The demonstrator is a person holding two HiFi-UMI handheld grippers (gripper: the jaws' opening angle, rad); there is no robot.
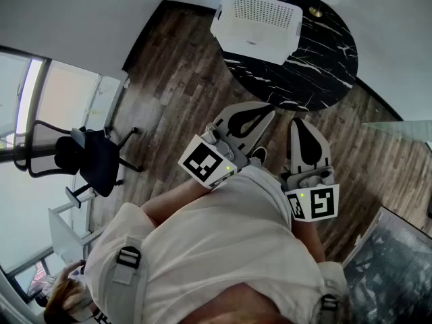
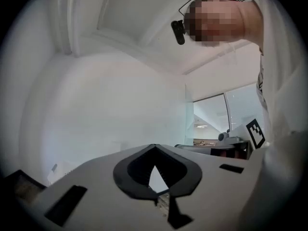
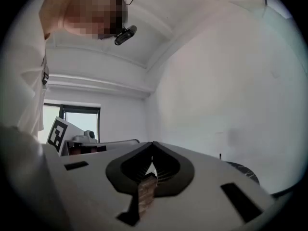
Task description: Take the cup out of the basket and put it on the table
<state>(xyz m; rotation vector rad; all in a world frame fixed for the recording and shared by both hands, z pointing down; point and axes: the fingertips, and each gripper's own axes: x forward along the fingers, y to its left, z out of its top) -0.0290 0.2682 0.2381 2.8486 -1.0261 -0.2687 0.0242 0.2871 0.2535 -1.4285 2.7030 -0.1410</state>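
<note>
Overhead, left hand-held gripper (image 1: 268,112) and right hand-held gripper (image 1: 300,121) both closed, empty, basket (image 1: 251,43) on table (image 1: 317,63), contents unseen

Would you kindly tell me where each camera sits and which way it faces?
Head view: on the person's head, facing steeply down at the wood floor, the table and the basket on it; shows the white shirt, the left gripper and the right gripper.
Left gripper view: on the left gripper, tilted up at white wall and ceiling; shows its shut, empty jaws.
Right gripper view: on the right gripper, likewise tilted up; shows its shut, empty jaws.
Shared: each gripper view catches the other gripper's marker cube.
</note>
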